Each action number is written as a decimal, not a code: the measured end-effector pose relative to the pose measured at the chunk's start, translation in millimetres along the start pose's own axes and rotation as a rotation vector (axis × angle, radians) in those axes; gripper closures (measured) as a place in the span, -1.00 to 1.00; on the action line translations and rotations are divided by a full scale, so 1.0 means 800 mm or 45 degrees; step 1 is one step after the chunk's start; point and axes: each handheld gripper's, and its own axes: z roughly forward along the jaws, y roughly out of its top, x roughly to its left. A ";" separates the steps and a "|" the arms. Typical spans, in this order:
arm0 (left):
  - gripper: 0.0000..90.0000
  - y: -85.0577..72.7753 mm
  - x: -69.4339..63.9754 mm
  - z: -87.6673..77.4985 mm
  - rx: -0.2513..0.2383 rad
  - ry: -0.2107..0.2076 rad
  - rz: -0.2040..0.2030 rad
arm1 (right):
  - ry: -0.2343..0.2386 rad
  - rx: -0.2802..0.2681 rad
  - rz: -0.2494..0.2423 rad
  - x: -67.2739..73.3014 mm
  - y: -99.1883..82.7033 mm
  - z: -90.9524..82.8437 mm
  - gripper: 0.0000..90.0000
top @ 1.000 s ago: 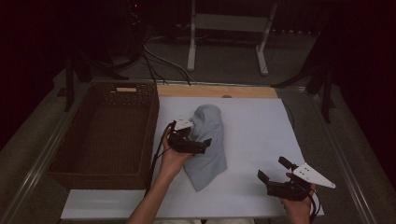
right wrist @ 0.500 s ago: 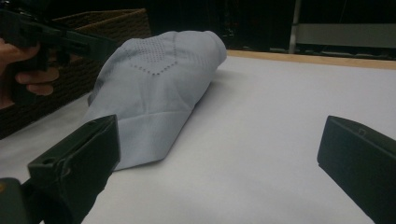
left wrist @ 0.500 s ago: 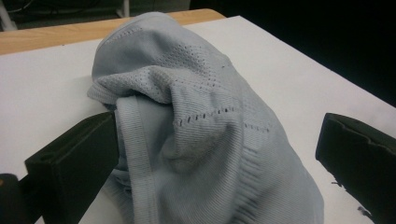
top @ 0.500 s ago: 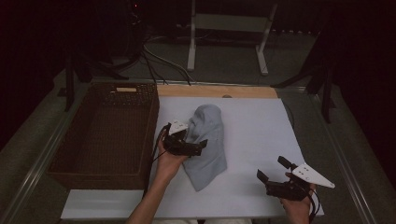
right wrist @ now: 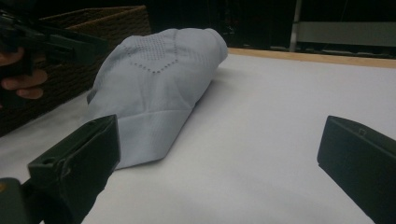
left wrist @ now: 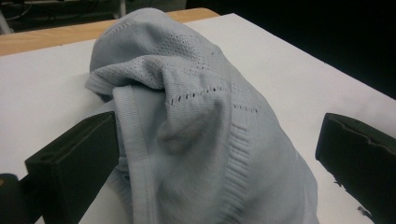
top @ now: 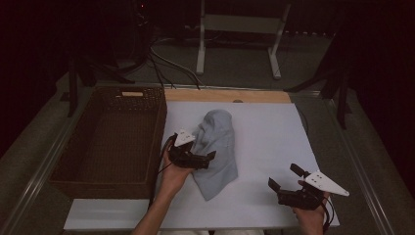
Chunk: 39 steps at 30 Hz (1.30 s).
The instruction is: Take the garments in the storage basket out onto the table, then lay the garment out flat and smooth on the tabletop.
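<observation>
Cloth (top: 218,145) lies bunched mid-table beside the basket (top: 110,139), between the wide-open jaws of the left gripper (top: 208,159); its view shows ribbed hems. Right gripper (top: 283,182), spread open, empty, hovers well apart

Bare table (top: 274,132) lies open right of the garment (top: 218,147); basket (top: 110,137) walls its left.

Left gripper (top: 209,157) held low in the left hand (top: 172,172), jaws spread wide and pointing toward the right side; forearm reaching up from below. Right gripper (top: 280,178) well off to its right — jaws also wide apart, aimed back toward the left one; right hand (top: 309,215) gripping from beneath.
</observation>
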 end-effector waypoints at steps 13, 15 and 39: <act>-0.97 -0.009 -0.004 -0.017 -0.039 -0.039 0.013 | 0.011 -0.010 -0.002 -0.001 -0.001 0.001 -1.00; -0.97 -0.010 -0.006 -0.019 -0.043 -0.045 0.016 | 0.013 -0.015 -0.005 -0.001 -0.001 0.001 -1.00; -0.97 -0.008 -0.005 -0.034 -0.054 -0.024 -0.006 | 0.004 -0.018 -0.010 0.000 -0.002 0.002 -1.00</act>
